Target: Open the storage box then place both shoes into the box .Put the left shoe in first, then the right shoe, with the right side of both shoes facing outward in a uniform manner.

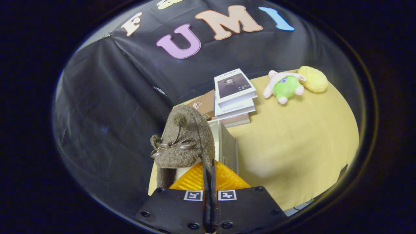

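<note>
Beyond box point(227, 143), books point(234, 97), plush toy point(286, 86), tongs point(209, 169) pinching shoe point(185, 143)

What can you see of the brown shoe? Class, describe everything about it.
The shoe is a fuzzy brown bootie of curly, woolly-looking fabric, with a pompom near its top and a satin-like ribbon bow across its middle. It stands steeply on end above the gripper, whose fingers are closed on its edge. Behind it are the box and a stack of books.

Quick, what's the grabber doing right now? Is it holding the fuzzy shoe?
Gripper: closed, its two fingers pinched on the edge of the fuzzy brown shoe and holding it up beside the white storage box.
</note>
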Demonstrator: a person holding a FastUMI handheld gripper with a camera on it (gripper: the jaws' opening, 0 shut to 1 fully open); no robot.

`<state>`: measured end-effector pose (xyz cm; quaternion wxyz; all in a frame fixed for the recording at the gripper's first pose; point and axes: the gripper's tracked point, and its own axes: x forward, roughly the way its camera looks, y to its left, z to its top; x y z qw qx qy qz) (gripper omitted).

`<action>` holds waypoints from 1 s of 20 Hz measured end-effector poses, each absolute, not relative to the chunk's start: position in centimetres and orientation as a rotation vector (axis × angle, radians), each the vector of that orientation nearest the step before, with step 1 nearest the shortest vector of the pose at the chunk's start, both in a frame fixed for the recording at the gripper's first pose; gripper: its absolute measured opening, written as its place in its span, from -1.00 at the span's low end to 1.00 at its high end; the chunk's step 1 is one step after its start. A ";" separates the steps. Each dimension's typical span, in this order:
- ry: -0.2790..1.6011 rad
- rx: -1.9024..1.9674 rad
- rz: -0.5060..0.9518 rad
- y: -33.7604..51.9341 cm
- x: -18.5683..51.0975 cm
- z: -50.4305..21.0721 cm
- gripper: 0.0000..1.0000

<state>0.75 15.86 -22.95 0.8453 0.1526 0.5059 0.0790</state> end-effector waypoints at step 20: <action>1.067 0.190 0.084 18.3 -0.1 -26.8 -0.23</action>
